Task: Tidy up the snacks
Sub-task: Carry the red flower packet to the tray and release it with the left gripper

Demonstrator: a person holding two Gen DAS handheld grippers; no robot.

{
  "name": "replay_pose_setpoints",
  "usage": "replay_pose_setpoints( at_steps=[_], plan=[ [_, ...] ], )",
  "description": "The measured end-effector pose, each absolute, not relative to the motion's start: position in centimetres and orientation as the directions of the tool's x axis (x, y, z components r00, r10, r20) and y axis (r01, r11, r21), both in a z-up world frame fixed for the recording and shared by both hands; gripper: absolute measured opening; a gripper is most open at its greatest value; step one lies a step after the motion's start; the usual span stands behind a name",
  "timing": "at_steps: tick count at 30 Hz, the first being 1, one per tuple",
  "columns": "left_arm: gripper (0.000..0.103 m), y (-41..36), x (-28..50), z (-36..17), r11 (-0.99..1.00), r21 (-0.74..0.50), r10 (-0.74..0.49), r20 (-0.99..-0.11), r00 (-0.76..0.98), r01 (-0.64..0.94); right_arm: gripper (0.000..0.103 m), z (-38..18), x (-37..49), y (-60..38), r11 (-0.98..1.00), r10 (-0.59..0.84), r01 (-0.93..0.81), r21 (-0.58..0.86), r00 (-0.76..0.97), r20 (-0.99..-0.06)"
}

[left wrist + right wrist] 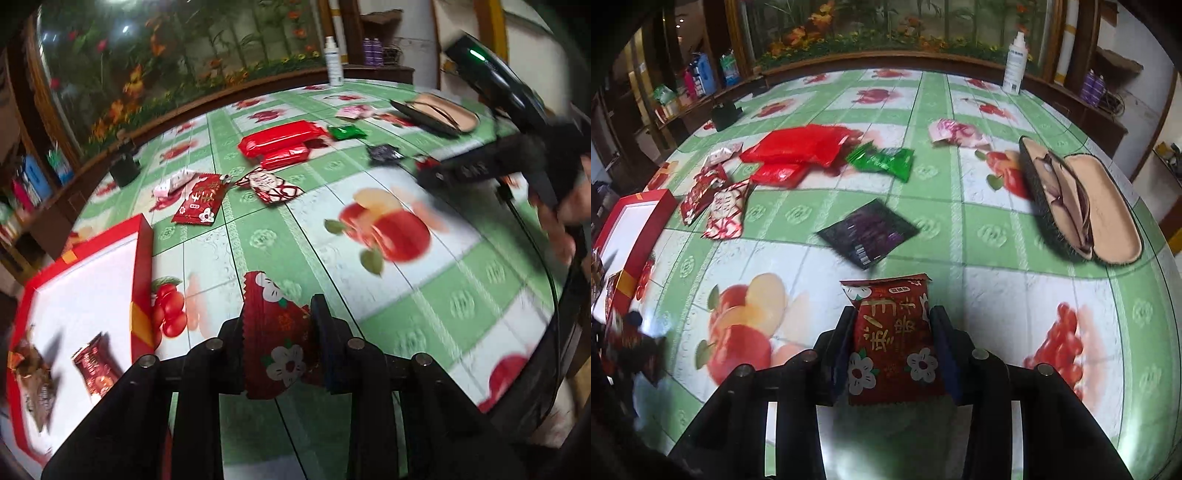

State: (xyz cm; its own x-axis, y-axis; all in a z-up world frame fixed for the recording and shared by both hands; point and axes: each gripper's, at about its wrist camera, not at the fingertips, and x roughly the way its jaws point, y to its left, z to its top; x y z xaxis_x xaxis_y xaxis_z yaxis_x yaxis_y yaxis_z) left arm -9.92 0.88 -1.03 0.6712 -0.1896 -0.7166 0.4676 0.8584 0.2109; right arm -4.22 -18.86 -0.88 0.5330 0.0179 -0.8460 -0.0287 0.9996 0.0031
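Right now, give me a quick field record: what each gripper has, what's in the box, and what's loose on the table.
left gripper: shut on a dark red flower-print snack packet
right gripper: shut on a red flower-print packet
red box: open, white inside, at least two wrapped snacks in it
loose on tablecloth: black packet, green packet, pink packet, large red packs, several small red-and-white packets
non-snacks: open glasses case, spray bottle
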Motion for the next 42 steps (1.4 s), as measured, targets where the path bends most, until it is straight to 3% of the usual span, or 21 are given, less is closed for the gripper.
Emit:
replay_pose_setpoints(
  at_steps=[12,21,30,42],
  plan=[
    [0.02,6.1,-11.5,1.9,0.914,0.096,-0.224,-0.689,0.689,0.394,0.035,2.0,-3.6,-13.5,0.998,0.059,-0.014,0.061,0.532,-0.845],
    [0.02,11.0,-14.4,7.6,0.955,0.114,-0.157,-0.589,0.793,0.274,0.035,6.0,-2.6,-10.1,0.984,0.171,-0.065,0.165,0.596,-0.785],
    [0.02,12.9,-17.6,9.7,0.972,0.124,-0.099,-0.554,0.827,0.2,0.035,8.7,-4.5,-6.4,0.959,0.281,-0.158,0.234,0.633,-0.721],
    [0.02,13.5,-22.5,11.6,0.978,0.106,-0.107,-0.492,0.864,0.181,0.035,13.5,-10.1,-6.9,0.943,0.323,-0.184,0.277,0.707,-0.629]
  ],
)
